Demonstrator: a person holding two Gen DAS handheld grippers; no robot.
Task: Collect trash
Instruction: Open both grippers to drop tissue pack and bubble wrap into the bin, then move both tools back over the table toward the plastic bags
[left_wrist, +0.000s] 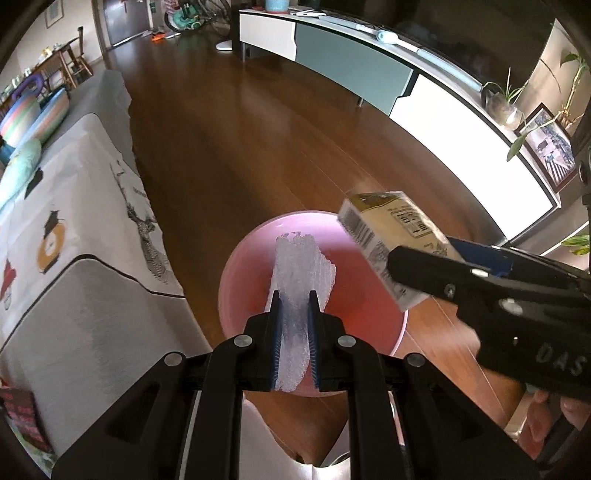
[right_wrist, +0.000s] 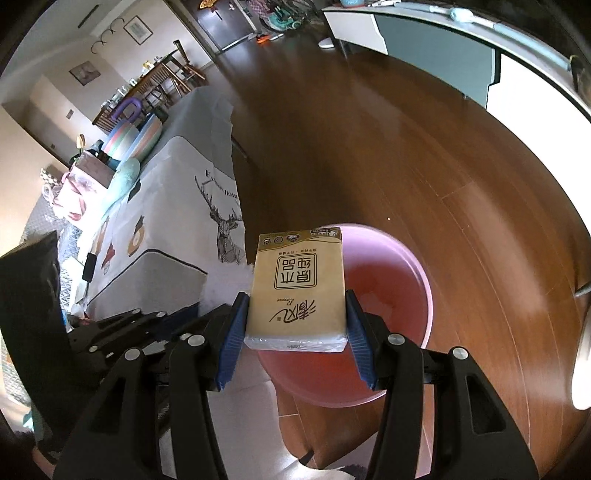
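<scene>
1. A crinkly, see-through strip of plastic wrap (left_wrist: 301, 280) was pinched between the two closed fingers of the left gripper (left_wrist: 294, 299).
2. The strip was held right above the round pink plastic bin (left_wrist: 236, 269), most likely so that it would fall inside when let go.
3. A flat yellow pack of paper tissues (right_wrist: 299, 288) was squeezed by its two long sides in the right gripper (right_wrist: 297, 314), whose blue pads (right_wrist: 234, 332) were pressed against it.
4. The pack was held over the near edge of the pink bin (right_wrist: 424, 280), so it was probably meant to be dropped in too.
5. The bin was set on the brown wooden floor (left_wrist: 229, 140), just beside the grey covered sofa (left_wrist: 74, 221).
6. Nothing could be seen lying in the part of the bin that showed.
7. The printed front of the pack was shown only in the right wrist view.
8. Its barcode side (left_wrist: 384, 240) and the right gripper seen from outside (left_wrist: 406, 273) were shown only in the left wrist view.
9. The plastic strip was shown clearly only in the left wrist view.
</scene>
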